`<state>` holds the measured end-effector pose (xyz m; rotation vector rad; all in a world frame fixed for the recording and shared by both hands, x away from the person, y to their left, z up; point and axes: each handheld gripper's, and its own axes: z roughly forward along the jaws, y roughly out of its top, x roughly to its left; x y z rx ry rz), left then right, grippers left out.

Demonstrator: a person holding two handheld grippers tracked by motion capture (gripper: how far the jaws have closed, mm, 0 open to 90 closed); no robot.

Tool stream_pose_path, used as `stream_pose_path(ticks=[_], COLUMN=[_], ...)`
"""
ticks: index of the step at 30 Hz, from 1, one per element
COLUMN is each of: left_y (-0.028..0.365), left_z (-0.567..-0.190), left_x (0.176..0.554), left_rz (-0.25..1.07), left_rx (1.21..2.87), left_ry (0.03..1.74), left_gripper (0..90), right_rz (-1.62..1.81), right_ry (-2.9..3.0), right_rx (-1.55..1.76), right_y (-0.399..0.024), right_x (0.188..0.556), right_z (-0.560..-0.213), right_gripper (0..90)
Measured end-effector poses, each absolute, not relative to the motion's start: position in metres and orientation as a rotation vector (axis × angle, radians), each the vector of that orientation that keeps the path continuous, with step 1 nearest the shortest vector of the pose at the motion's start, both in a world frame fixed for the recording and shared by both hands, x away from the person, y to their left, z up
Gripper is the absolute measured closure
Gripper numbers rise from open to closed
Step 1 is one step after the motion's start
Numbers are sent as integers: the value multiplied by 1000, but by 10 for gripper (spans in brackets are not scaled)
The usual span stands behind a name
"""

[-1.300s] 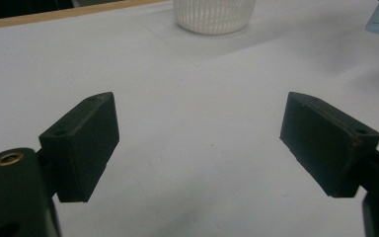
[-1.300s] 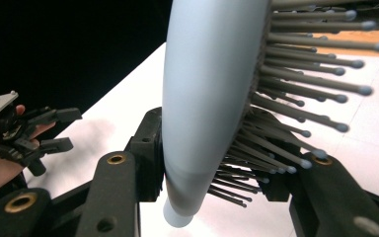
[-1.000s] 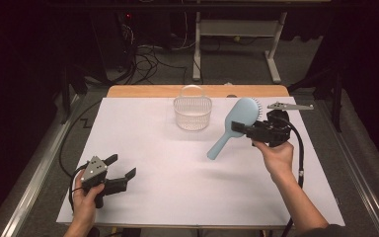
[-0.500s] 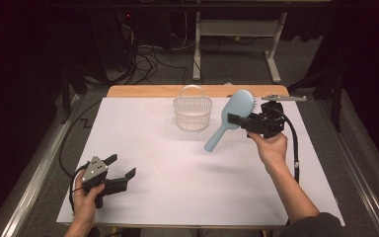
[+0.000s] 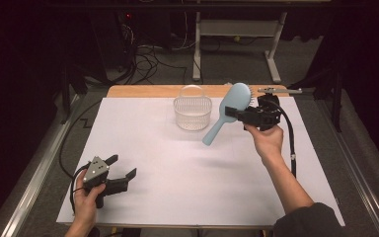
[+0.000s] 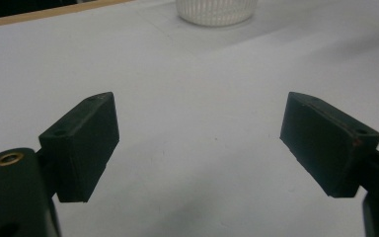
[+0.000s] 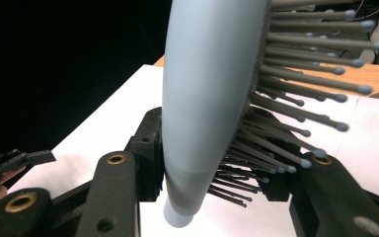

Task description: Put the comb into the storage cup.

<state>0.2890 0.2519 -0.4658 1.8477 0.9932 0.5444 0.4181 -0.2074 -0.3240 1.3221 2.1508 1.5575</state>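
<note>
A light blue hairbrush (image 5: 220, 124) hangs above the white sheet at the back right, head up and handle slanting down to the left. My right gripper (image 5: 232, 112) is shut on it near the neck. In the right gripper view the brush (image 7: 202, 89) stands between the jaws, its bristles pointing right. A clear plastic basket (image 5: 192, 112) with a bail handle stands just left of the brush. My left gripper (image 5: 123, 166) rests open at the front left, held by a hand, with nothing between its jaws (image 6: 200, 143). The basket's base (image 6: 214, 12) shows far ahead of it.
A white sheet (image 5: 177, 168) covers the table, and a wooden strip (image 5: 143, 91) shows along the far edge. A thin metal tool (image 5: 281, 91) lies at the back right corner. Beyond the table are floor cables and a desk frame.
My right gripper has carried the hairbrush away from the person and slightly left, closer to the basket. The left gripper has stayed where it was.
</note>
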Motion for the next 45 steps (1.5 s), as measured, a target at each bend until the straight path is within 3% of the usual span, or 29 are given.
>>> stream_pose_path(ticks=[45], left_y=[253], left_z=[-467], left_x=[289], left_rz=[546], left_rx=[1852], left_ry=[997], left_gripper=[159], right_rz=[1566], right_ry=[2059], right_rx=[1345], right_y=[-187], right_x=[464], right_z=[-289], right_gripper=[541])
